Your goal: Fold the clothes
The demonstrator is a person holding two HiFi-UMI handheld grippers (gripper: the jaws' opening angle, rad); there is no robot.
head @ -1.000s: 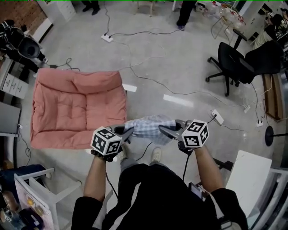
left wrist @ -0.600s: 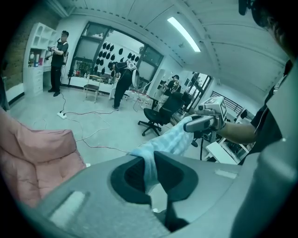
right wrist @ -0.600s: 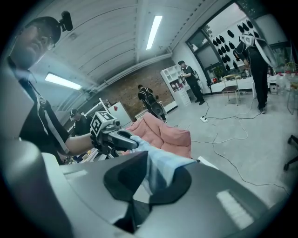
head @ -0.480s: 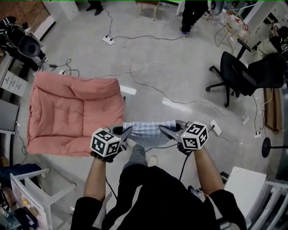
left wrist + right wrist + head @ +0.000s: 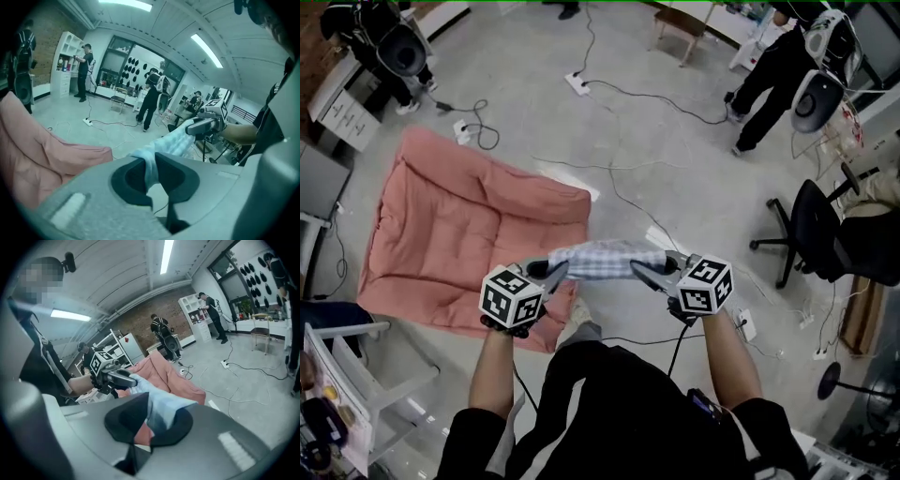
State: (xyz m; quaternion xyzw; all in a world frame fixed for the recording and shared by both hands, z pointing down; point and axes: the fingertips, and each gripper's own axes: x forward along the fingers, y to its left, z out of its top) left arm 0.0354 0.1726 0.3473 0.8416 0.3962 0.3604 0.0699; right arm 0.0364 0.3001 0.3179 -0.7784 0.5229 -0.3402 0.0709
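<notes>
Jaws on the left gripper (image 5: 558,270) (image 5: 149,174) press together on one end of a pale blue checked cloth (image 5: 602,260) (image 5: 174,142), and those of the right gripper (image 5: 639,270) (image 5: 149,422) pinch its other end (image 5: 157,414). The cloth spans the gap between them as a narrow, nearly level band, held in the air in front of the person's body.

Below lies a grey concrete floor (image 5: 675,150). A pink quilted cushion (image 5: 459,234) is spread flat on it to the left, with one corner under the left gripper. Black cables (image 5: 647,94) run to a white power strip (image 5: 577,82). A black office chair (image 5: 825,234) stands at the right, and a standing person in dark clothes (image 5: 764,80) is farther off.

A second ago the cloth hung lower and wider. The cushion sat squarer in the view, and the chair was higher up.
</notes>
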